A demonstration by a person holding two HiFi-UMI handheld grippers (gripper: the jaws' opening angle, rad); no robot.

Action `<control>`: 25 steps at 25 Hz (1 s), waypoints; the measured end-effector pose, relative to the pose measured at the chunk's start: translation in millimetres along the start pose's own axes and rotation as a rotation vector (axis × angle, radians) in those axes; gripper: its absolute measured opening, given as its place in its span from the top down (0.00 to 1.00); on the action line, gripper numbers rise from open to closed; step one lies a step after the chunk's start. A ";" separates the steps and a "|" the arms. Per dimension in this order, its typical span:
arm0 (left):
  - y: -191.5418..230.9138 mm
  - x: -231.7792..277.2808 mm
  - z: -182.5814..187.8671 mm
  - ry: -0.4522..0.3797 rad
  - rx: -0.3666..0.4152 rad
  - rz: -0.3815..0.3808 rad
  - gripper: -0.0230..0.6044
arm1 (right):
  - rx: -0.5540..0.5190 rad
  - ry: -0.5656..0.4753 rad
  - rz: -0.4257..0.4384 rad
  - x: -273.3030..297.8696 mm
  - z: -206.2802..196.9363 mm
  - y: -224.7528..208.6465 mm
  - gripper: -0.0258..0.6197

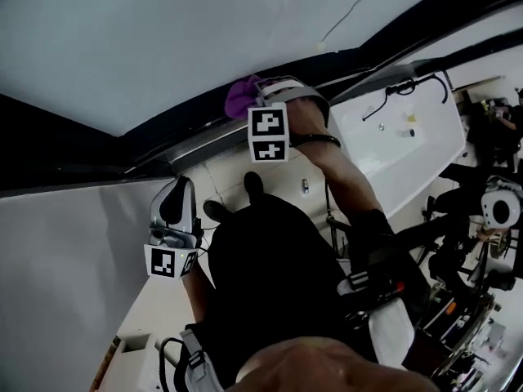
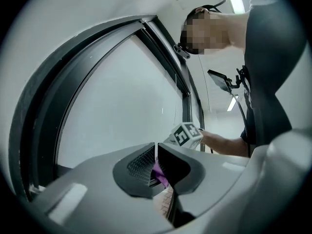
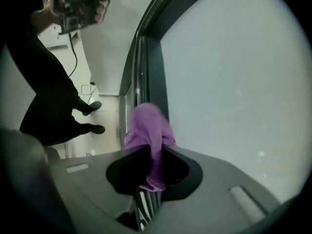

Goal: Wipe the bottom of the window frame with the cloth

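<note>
Cloth (image 3: 146, 126) in rt hand-held gripper (image 3: 152, 151), prob. against window frame (image 3: 153, 67)

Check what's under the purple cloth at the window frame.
The cloth, clamped in the right hand-held gripper, sits over the dark bottom rail of the window frame. The stretch directly beneath is covered, so whether it's clean can't be seen.

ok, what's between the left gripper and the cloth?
Nothing loose. Head view shows only bare window frame between the left gripper and the cloth, held by the right gripper.
</note>
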State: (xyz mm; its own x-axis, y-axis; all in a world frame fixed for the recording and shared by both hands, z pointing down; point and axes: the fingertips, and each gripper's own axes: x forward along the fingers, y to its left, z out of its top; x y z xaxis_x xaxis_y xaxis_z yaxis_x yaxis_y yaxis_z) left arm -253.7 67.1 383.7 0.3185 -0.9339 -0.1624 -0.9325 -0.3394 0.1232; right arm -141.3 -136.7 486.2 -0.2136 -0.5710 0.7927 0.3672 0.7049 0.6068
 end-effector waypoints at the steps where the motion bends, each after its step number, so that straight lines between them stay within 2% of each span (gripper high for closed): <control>1: 1.1 0.8 0.5 0.000 -0.003 0.000 0.93 | -0.008 -0.042 0.001 -9.7 -1.8 -1.5 0.88; 2: 1.9 1.7 -1.3 -0.001 -0.010 0.001 0.93 | -0.045 -0.077 -0.030 -11.3 -1.5 -7.2 0.88; 4: 1.1 2.8 -11.1 -0.006 -0.026 -0.006 0.93 | -0.189 -0.096 -0.101 4.7 -0.7 -15.3 0.87; 5: -0.2 2.6 -15.5 -0.009 -0.033 -0.012 0.93 | -0.272 -0.079 -0.093 15.5 -3.0 -10.0 0.87; 7: -1.5 -0.3 -20.6 -0.014 -0.041 -0.020 0.93 | -0.392 -0.046 0.003 19.0 -9.1 19.5 0.88; 10: 2.8 -5.1 -26.9 -0.005 -0.050 -0.002 0.93 | -0.410 -0.075 0.258 -25.0 -18.4 79.7 0.88; 11: 5.1 -7.4 -27.6 -0.001 -0.053 0.010 0.93 | -0.382 -0.112 0.330 -46.2 -20.5 93.6 0.88; 12: 7.7 -9.8 -27.1 0.000 -0.055 0.022 0.93 | -0.324 -0.168 0.363 -65.2 -22.0 96.4 0.88; 13: 10.2 -11.4 -25.7 -0.002 -0.055 0.034 0.93 | -0.227 -0.244 0.342 -78.3 -23.3 83.7 0.87; 16: 11.6 -5.7 -17.0 -0.015 -0.052 0.061 0.93 | 0.221 -0.474 0.080 -71.1 -35.2 -10.1 0.87; 17: 8.9 -2.1 -13.7 -0.014 -0.046 0.058 0.93 | 0.367 -0.527 0.020 -56.5 -41.0 -34.5 0.87; 18: 5.5 1.1 -11.7 -0.010 -0.035 0.046 0.93 | 0.494 -0.571 -0.005 -39.2 -45.8 -49.0 0.87; 20: -0.8 5.3 -13.9 0.006 -0.016 0.014 0.93 | 0.687 -0.657 0.029 -11.7 -51.0 -54.3 0.87; 21: -3.7 7.6 -14.9 0.014 -0.009 0.002 0.93 | 0.736 -0.699 0.071 -9.0 -52.8 -49.0 0.87; 22: -6.2 10.9 -13.9 0.017 -0.003 -0.003 0.93 | 0.733 -0.731 0.123 -15.6 -54.1 -38.6 0.88; 23: -8.3 14.5 -11.9 0.019 0.001 -0.004 0.93 | 0.675 -0.750 0.185 -29.8 -54.7 -22.3 0.88; 25: -12.3 20.0 -11.3 0.033 0.005 -0.008 0.93 | 0.472 -0.761 0.322 -67.1 -58.3 22.4 0.88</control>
State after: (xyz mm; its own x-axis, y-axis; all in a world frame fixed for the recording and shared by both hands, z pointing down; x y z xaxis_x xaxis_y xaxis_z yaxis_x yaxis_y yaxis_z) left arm -234.0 51.3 390.1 0.3313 -0.9344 -0.1312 -0.9308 -0.3464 0.1169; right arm -65.9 -107.1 443.1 -0.7590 -0.0101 0.6510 0.1431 0.9728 0.1819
